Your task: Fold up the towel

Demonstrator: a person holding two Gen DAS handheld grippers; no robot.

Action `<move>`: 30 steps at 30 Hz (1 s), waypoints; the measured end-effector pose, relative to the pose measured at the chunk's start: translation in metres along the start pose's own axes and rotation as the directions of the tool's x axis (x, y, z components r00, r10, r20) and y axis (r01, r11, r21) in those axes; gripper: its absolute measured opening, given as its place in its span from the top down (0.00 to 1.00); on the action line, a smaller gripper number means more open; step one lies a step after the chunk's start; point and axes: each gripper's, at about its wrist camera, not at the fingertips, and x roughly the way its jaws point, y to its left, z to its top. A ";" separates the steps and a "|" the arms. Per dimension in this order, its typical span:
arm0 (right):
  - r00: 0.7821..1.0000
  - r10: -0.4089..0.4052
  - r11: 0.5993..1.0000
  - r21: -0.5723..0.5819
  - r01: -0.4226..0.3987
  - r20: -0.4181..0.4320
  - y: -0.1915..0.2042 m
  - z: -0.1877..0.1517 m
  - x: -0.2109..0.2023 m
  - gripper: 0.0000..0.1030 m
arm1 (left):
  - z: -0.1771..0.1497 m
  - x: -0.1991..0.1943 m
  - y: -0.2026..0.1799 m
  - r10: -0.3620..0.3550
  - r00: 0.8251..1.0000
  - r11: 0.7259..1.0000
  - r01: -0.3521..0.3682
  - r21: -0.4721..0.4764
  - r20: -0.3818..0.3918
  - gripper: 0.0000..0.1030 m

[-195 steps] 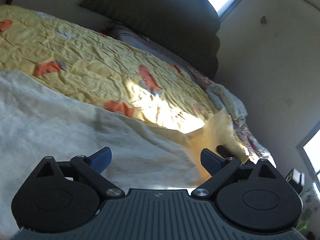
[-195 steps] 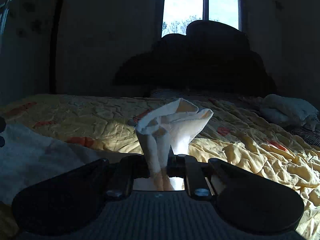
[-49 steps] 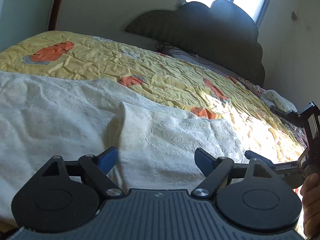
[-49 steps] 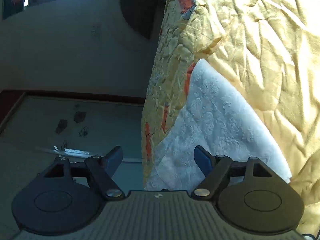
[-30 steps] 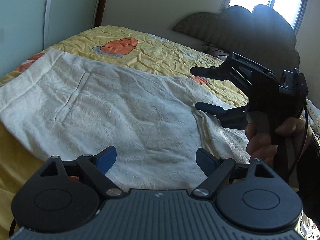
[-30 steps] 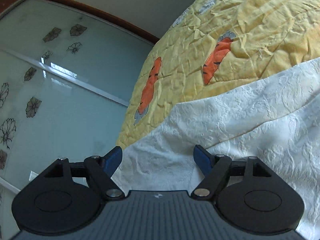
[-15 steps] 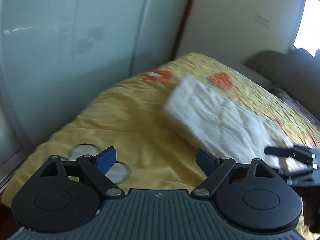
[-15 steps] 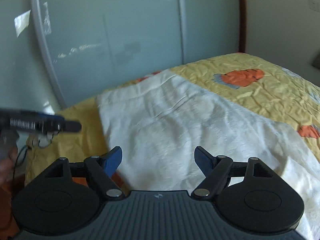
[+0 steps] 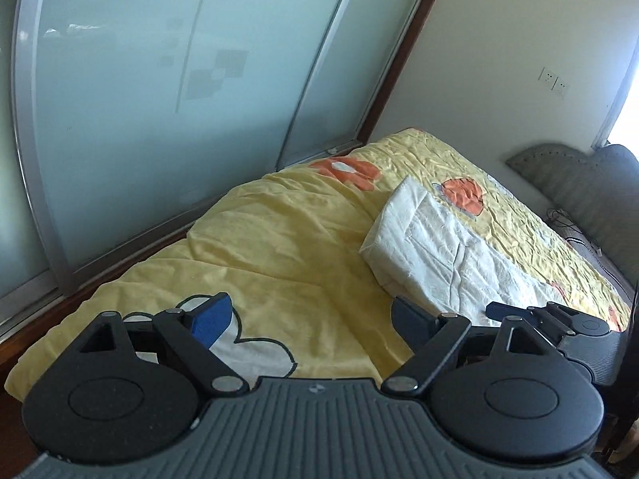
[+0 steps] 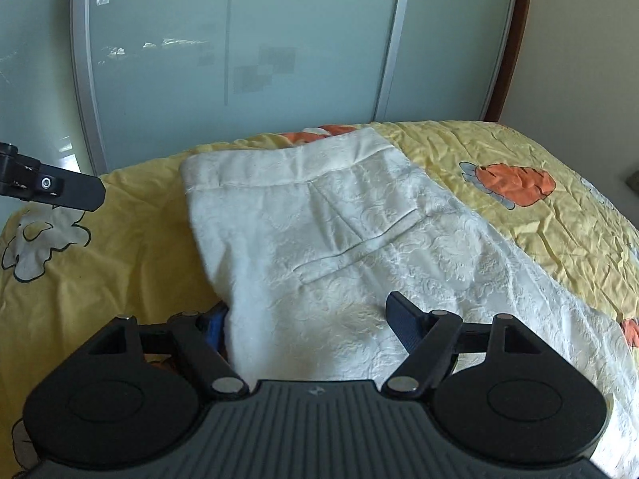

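Note:
The white embossed towel (image 10: 339,239) lies folded in a long strip on the yellow quilt (image 10: 120,271), with one hemmed end towards the glass doors. My right gripper (image 10: 309,323) hangs open just above its near part; the right finger is over the cloth and the left finger sits at the towel's left edge. In the left wrist view the towel (image 9: 439,247) is ahead to the right. My left gripper (image 9: 311,319) is open over bare quilt with nothing in it. The right gripper (image 9: 499,310) shows at the towel's near side.
Frosted sliding glass doors (image 9: 159,99) run close along the bed's left side, with a wooden rail below. The quilt (image 9: 279,247) drops off at the bed's near corner. A grey padded headboard (image 9: 591,199) stands at the far right. One finger of the left gripper (image 10: 72,191) reaches in at left.
Earlier the right gripper held a towel corner up; it has let go and both stand open. In the last half second both grippers drew nearer the towel's end, the right one lower over it.

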 end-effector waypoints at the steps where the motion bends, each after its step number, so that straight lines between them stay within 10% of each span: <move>1: 1.000 -0.014 0.999 -0.031 0.014 0.001 0.007 0.000 0.001 0.24 | 0.000 0.001 -0.001 -0.005 1.000 1.000 0.005 -0.005 -0.001 0.14; 5: 0.999 -0.015 0.991 -0.129 0.021 0.048 0.028 -0.006 0.003 0.33 | 0.001 0.009 -0.002 -0.050 0.998 0.997 0.048 -0.058 -0.037 0.14; 12: 0.965 0.204 0.907 0.340 -0.250 0.164 -0.042 -0.020 0.003 0.54 | 0.016 0.030 -0.008 -0.272 0.960 0.928 0.241 -0.284 -0.074 0.11; 20: 0.947 0.227 0.866 0.398 -0.302 0.226 -0.049 -0.033 0.000 0.54 | 0.028 0.099 -0.049 -0.332 0.933 0.904 0.273 -0.329 -0.139 0.09; 25: 0.942 0.239 0.854 0.411 -0.319 0.236 -0.054 -0.035 0.000 0.54 | 0.026 0.130 -0.047 -0.243 0.951 0.927 0.169 -0.334 -0.192 0.64; 30: 0.938 0.249 0.854 0.401 -0.330 0.242 -0.054 -0.035 0.000 0.48 | 0.022 0.132 -0.046 -0.209 0.963 0.948 0.155 -0.278 -0.173 0.76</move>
